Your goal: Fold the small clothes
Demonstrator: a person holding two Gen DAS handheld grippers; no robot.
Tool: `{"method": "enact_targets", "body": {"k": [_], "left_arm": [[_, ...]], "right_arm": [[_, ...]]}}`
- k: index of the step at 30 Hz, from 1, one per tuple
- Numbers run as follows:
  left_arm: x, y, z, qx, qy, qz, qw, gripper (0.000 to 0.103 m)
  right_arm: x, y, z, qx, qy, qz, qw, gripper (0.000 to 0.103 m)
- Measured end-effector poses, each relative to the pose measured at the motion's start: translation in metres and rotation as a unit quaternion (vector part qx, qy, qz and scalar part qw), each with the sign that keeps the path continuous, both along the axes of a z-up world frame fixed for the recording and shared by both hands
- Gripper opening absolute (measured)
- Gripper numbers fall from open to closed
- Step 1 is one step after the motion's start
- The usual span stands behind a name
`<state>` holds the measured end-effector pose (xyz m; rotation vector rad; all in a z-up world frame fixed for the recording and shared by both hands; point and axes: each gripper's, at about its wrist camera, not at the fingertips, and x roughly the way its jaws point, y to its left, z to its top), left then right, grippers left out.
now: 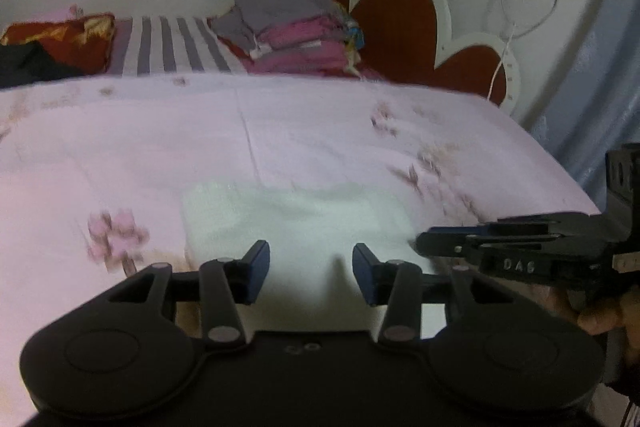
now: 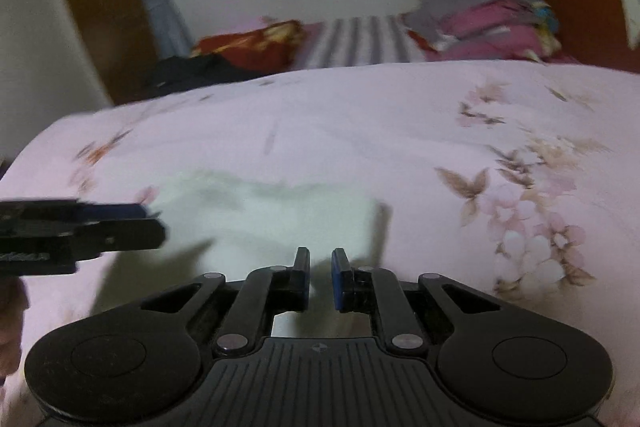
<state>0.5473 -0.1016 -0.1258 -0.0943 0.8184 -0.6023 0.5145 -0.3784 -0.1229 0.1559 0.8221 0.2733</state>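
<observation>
A small white cloth (image 1: 288,219) (image 2: 260,211) lies flat on the pink flowered bedsheet (image 1: 160,147). My left gripper (image 1: 311,269) is low over the cloth's near edge with its jaws well apart, and white fabric shows between them. In the right wrist view the left gripper (image 2: 154,221) comes in sideways at the cloth's left edge. My right gripper (image 2: 321,273) has its jaws drawn close together over the near edge, with white fabric in the narrow gap. From the side, the right gripper (image 1: 420,245) meets the cloth's right edge.
A stack of folded grey and pink clothes (image 1: 296,27) sits at the head of the bed by the red headboard (image 1: 400,19). A red pillow (image 1: 68,39) and dark garments (image 1: 24,63) lie far left. A hand (image 1: 600,311) holds the right gripper.
</observation>
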Motion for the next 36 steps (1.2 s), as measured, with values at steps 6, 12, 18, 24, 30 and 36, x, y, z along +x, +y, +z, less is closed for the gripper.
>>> {"method": "enact_targets", "body": {"k": [6,12,18,24,30,36], "left_arm": [[-0.003,-0.008,-0.016,-0.023,0.043,-0.017,0.9987,0.045],[-0.054,0.007,-0.011,-0.060,0.049,0.000,0.9970,0.044],[-0.113,0.008,-0.027,-0.068,0.091,0.013,0.9935,0.044],[-0.153,0.015,-0.032,-0.063,0.099,0.011,0.9931,0.044],[-0.169,0.033,-0.020,-0.077,0.090,0.038,0.9922,0.046],[-0.164,0.052,-0.009,-0.040,0.047,0.107,0.9923,0.047]], "right_arm": [[0.004,-0.001,-0.016,-0.013,0.037,-0.038,0.999,0.011],[-0.043,0.004,0.008,0.029,0.007,0.019,0.999,0.011],[-0.100,0.029,-0.005,0.025,0.048,0.070,0.996,0.011],[-0.141,0.021,-0.015,0.013,0.079,0.067,0.995,0.011],[-0.150,0.007,-0.012,0.012,0.078,0.058,0.995,0.011],[-0.146,0.001,0.012,0.053,0.044,0.060,0.996,0.011]]}}
